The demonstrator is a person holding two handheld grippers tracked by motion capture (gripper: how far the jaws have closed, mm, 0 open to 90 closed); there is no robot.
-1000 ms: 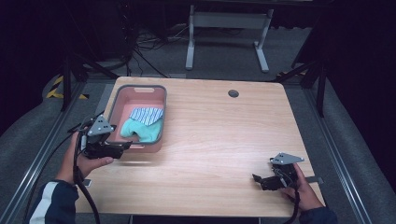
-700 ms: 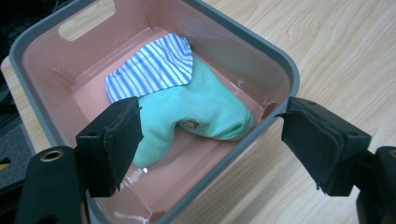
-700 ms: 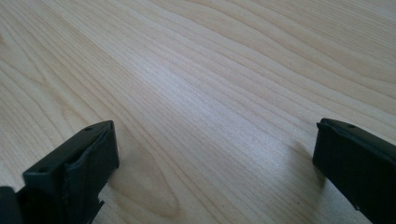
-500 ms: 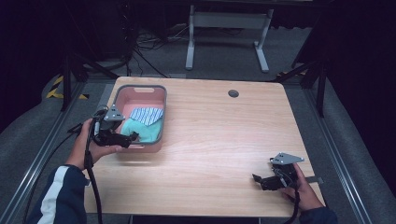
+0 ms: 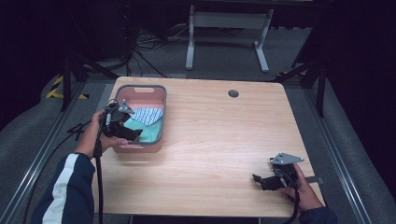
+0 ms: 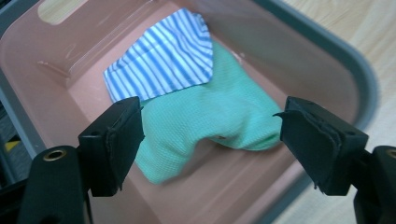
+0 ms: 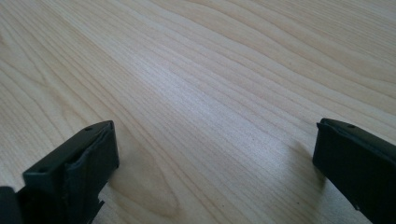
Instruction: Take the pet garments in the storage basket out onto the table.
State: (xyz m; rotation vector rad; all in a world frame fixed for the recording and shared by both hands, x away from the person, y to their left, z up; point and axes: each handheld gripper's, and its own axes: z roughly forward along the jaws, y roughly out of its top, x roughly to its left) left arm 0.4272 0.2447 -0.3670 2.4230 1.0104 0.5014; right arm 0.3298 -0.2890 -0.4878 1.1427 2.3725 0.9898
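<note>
A pink basket (image 5: 140, 91) with a grey rim stands at the table's left. Inside lie a green cloth (image 6: 210, 116) and a blue-and-white striped cloth (image 6: 168, 58), the striped one partly over the green. My left gripper (image 5: 133, 135) hovers over the basket's near left corner, open, its jaws spread above the green cloth (image 5: 148, 133) with nothing between them. My right gripper (image 5: 261, 181) rests low at the table's near right corner, open, with bare wood (image 7: 210, 107) between its jaws.
The wooden table (image 5: 224, 135) has a round cable hole (image 5: 233, 93) at the back. A cable (image 5: 98, 177) trails from the left gripper down past the sleeve. Beyond the table stand a white frame (image 5: 224, 21) and dark stands on grey floor.
My left gripper has moved right and away from me, from beside the basket's near left edge to over its inside. The right gripper has kept still.
</note>
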